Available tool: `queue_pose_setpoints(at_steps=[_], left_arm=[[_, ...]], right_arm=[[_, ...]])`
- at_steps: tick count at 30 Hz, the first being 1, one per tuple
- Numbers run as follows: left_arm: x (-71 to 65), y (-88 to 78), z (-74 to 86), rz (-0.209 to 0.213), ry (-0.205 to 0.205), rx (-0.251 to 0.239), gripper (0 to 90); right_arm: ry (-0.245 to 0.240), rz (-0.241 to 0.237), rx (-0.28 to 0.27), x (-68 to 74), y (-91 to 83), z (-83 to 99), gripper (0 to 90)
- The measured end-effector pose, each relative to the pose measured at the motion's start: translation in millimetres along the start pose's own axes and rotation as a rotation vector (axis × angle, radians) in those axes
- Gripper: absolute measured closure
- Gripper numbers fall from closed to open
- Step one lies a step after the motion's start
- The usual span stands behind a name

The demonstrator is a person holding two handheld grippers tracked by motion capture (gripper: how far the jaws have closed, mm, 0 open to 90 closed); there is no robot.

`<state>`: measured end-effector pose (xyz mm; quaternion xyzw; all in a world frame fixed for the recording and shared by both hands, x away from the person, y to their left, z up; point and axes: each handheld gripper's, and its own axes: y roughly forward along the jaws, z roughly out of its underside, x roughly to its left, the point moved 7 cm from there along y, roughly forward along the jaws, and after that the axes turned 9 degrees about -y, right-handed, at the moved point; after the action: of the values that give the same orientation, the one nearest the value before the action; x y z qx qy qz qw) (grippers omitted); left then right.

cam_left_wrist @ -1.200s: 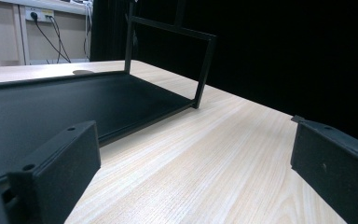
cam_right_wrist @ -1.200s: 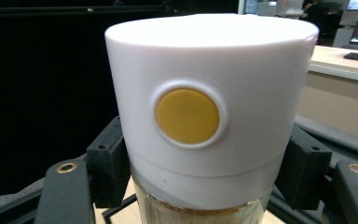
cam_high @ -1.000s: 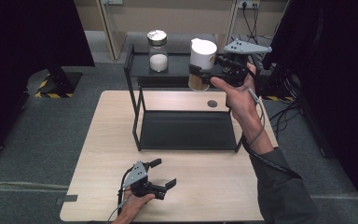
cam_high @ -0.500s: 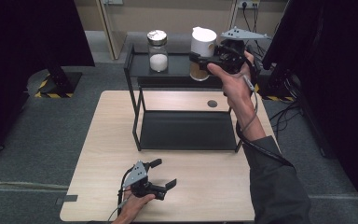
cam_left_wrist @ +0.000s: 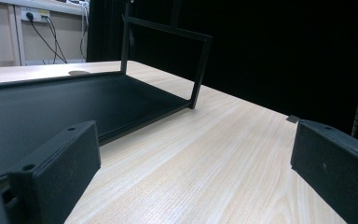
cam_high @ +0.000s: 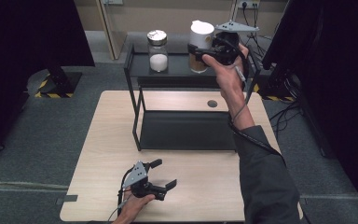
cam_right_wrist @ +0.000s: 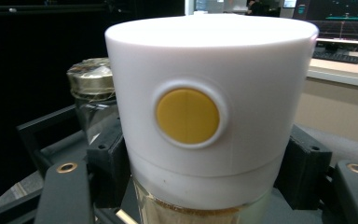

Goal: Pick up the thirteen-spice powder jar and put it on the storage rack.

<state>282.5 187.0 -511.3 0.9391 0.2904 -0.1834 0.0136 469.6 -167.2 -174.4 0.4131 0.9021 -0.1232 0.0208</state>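
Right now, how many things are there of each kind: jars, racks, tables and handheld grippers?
Jars: 2, a white-lidded glass jar of brown powder and a gold-lidded glass jar of white powder
Racks: 1, a black metal two-tier rack
Tables: 1, a light wooden table
Grippers: 2, the left gripper and the right gripper
Total: 6
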Motion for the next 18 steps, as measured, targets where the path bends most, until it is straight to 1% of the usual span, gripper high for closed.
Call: queue_pose_setpoints(at_steps=[8, 18], left_arm=[[-0.1, -0.4, 0.3, -0.004, 0.0, -0.002, 0.9], [-0.1, -0.5, 0.3, -0.005, 0.001, -0.002, 0.9]], right_arm=[[-0.003, 0.029, 0.011, -1.5, 11.8, 0.2, 31.0], [0.012, 0.042, 0.017, -3.3, 23.0, 7.2, 31.0]])
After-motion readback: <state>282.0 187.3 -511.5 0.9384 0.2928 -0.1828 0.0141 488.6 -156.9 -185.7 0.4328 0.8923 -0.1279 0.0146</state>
